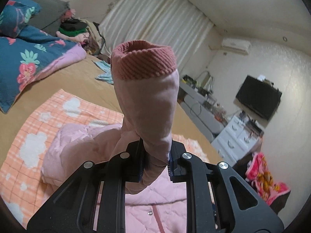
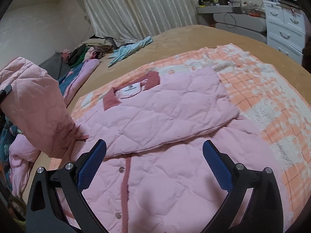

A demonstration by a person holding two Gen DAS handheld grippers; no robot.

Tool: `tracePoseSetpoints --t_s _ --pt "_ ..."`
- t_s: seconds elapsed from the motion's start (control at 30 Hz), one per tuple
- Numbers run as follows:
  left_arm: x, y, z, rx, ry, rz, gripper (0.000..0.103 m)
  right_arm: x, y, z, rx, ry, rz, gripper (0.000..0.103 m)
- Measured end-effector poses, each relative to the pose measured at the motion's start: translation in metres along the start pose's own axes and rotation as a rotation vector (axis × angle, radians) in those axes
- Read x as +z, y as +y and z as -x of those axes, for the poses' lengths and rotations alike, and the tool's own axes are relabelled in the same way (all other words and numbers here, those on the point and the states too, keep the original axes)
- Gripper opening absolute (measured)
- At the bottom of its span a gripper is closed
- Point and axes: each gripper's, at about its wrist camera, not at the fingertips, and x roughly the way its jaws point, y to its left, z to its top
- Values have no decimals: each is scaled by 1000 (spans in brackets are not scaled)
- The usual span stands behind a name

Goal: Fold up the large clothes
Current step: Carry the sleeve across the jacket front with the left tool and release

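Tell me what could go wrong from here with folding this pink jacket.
1. The left hand-held gripper pinches the sleeve well below its ribbed cuff, so the free end may flop or twist when laid down.
2. The right hand-held gripper hangs open above the jacket, holding nothing, so pulling the sleeve could drag the body and undo the fold already lying across the chest.
3. The jacket could also rumple the orange blanket beneath.
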Motion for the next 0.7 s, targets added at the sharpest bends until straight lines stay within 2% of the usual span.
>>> tracePoseSetpoints --t_s 0.27,0.7 --pt "-31 -11 -40 -15 120 -62 11 5 -8 4 -14 -12 -28 99" --pt "-86 -29 -92 19 304 -215 13 5 -42 7 -57 -9 -102 99"
